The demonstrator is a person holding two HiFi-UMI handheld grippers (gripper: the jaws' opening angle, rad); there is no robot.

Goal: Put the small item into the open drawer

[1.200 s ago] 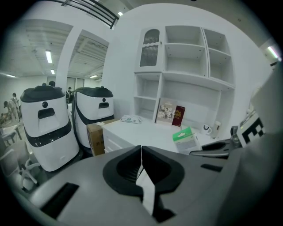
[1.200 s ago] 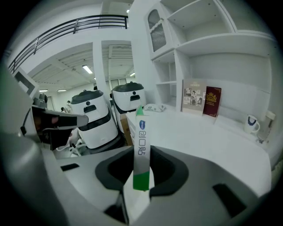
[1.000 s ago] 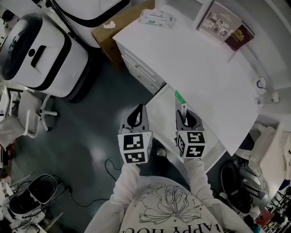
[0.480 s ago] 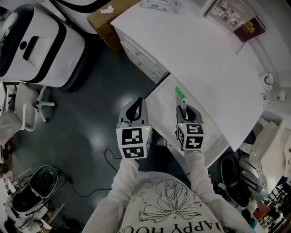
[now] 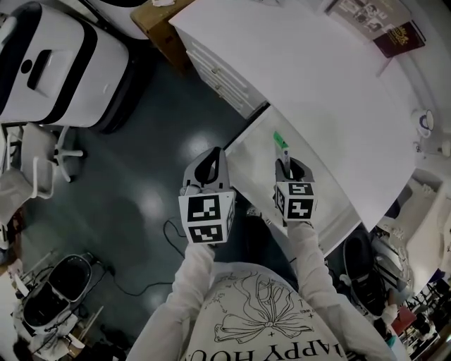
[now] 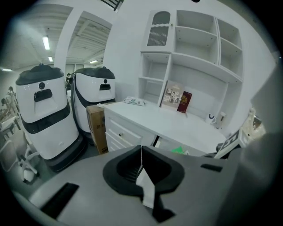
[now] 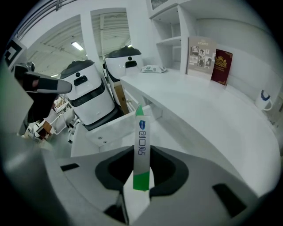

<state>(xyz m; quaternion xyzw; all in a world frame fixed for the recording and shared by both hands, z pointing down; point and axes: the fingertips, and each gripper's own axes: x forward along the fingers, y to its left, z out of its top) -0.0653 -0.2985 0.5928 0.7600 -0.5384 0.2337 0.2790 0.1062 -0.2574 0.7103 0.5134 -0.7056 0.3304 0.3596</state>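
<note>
The small item is a thin white stick packet (image 5: 282,144) with green ends and a blue logo. My right gripper (image 5: 286,165) is shut on its lower end, and the packet (image 7: 141,148) stands up between the jaws. It hangs above the open white drawer (image 5: 252,166), which is pulled out from under the desk. In the right gripper view the drawer (image 7: 104,132) lies just ahead of and below the packet. My left gripper (image 5: 213,156) hovers over the dark floor just left of the drawer. Its jaws (image 6: 141,155) meet with nothing between them.
The white desk (image 5: 338,84) runs diagonally behind the drawer, with books (image 5: 398,34) and a mug (image 5: 423,121) at its far edge. Closed drawers (image 5: 218,74) sit left of the open one. Two large white machines (image 5: 53,60), a cardboard box (image 5: 156,21) and a chair (image 5: 42,166) stand on the left.
The desk and drawer have slid up and to the right in the head view. Both grippers keep their places beside each other, and the right one still holds the packet over the drawer.
</note>
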